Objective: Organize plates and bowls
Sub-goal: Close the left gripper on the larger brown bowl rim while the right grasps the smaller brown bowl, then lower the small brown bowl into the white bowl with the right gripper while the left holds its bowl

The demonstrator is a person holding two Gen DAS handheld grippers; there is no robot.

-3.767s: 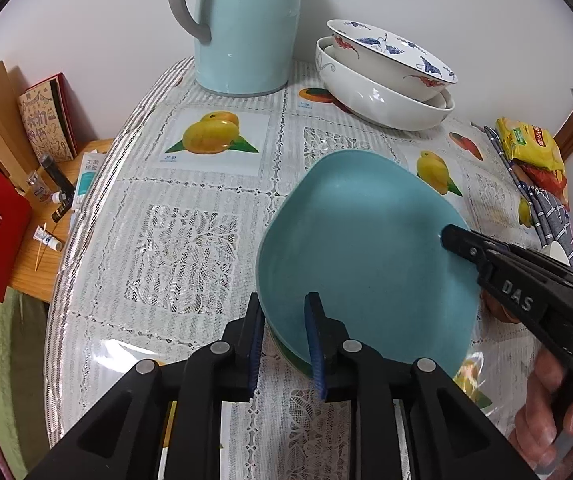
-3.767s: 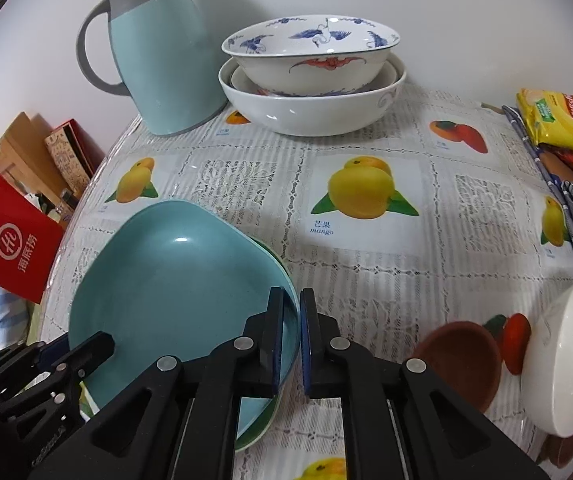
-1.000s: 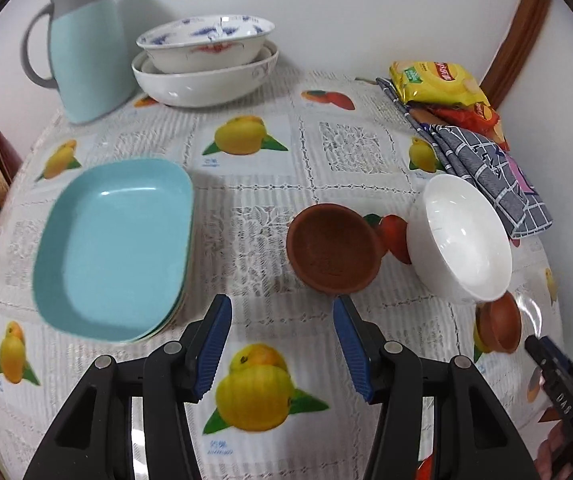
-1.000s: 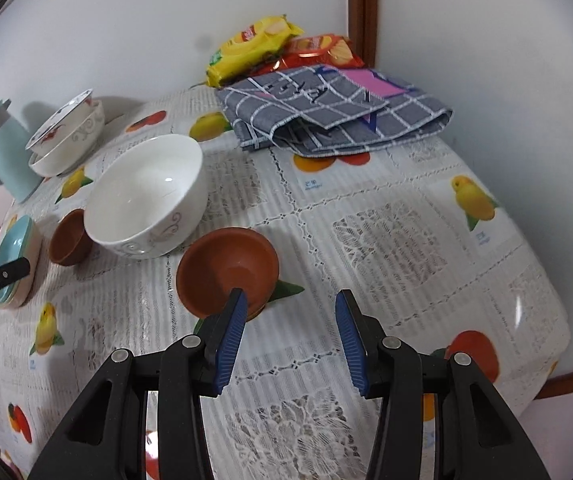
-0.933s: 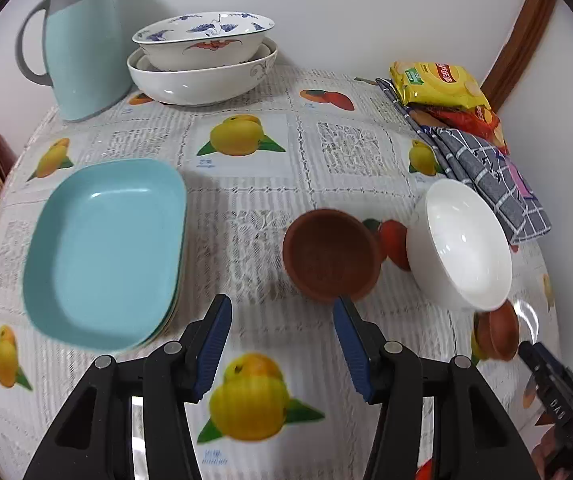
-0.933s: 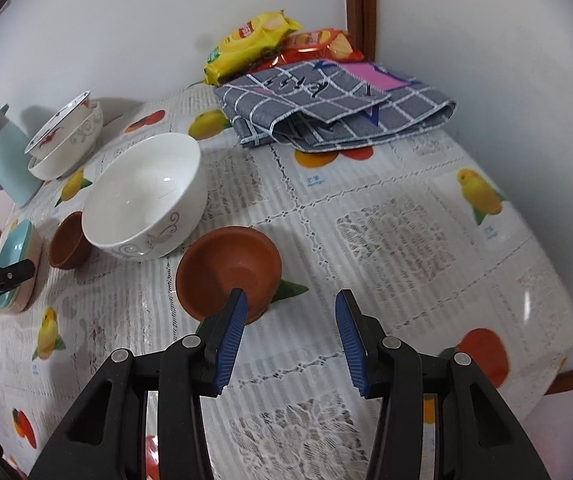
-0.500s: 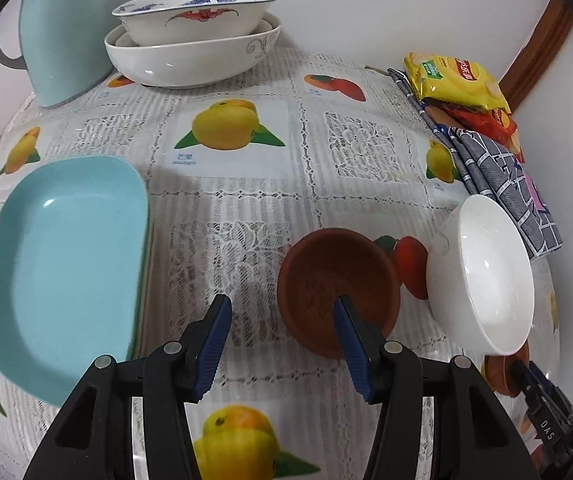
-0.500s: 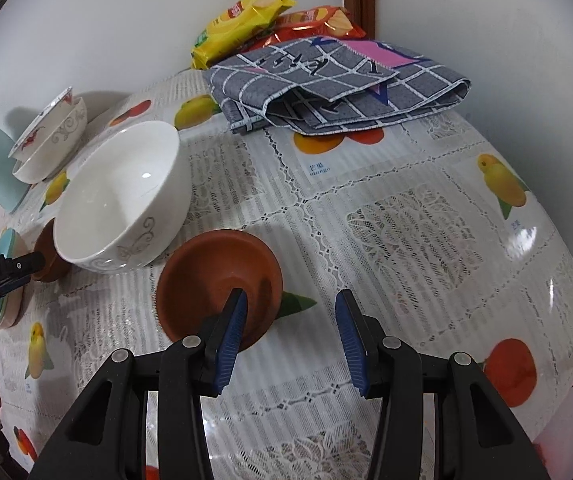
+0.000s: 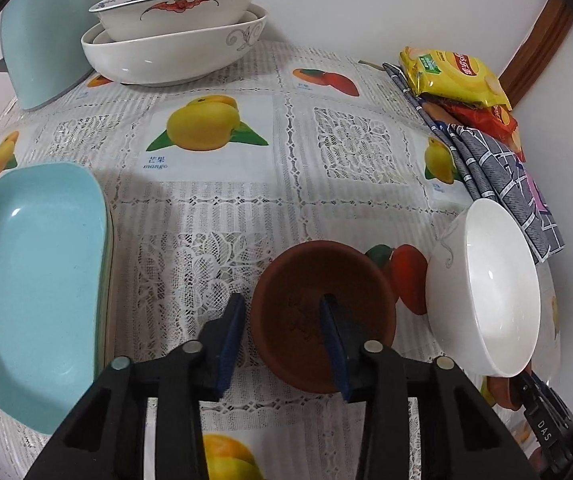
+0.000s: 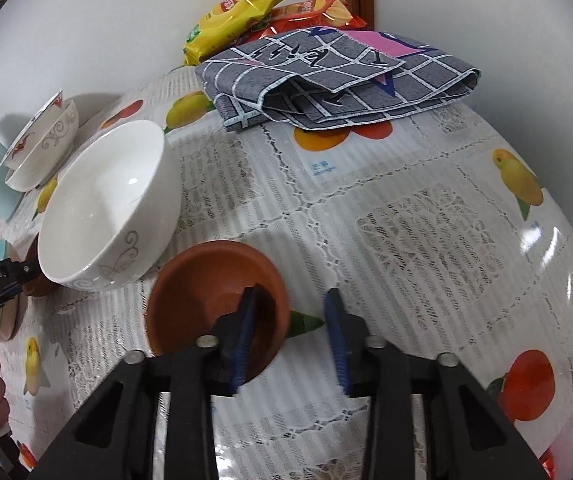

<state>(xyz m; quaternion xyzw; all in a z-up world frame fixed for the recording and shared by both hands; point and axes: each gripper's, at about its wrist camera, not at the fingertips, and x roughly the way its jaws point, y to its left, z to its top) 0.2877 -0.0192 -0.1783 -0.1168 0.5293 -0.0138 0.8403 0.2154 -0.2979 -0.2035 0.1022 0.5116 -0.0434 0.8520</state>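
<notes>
Two small brown bowls on the fruit-print tablecloth (image 9: 214,216), one at each gripper, with a white bowl (image 9: 486,292) between them

Left gripper (image 9: 282,316) spread wide, holding nothing, its rim-straddling stance already set: one finger outside the near wall of the left brown bowl (image 9: 322,312), the other over the hollow. Right gripper (image 10: 290,316) likewise wide apart and empty, one finger dipping inside the right brown bowl (image 10: 214,300), the other out over the cloth

Likely trouble:
- Closing on a thin sloped wall; a shallow bite could let the bowl tip or slip out on lifting
- Pushing down before closing, sliding the bowl across the glossy cloth
- Knocking the white bowl, just beside both brown ones and seemingly touching the right one
- Swinging a lifted bowl into the stacked blue plates (image 9: 34,280) at the left, or toward the large stacked bowls (image 9: 174,40) at the back

Folded checked cloth (image 10: 338,76) and snack packets (image 10: 238,4) well clear of both grips
</notes>
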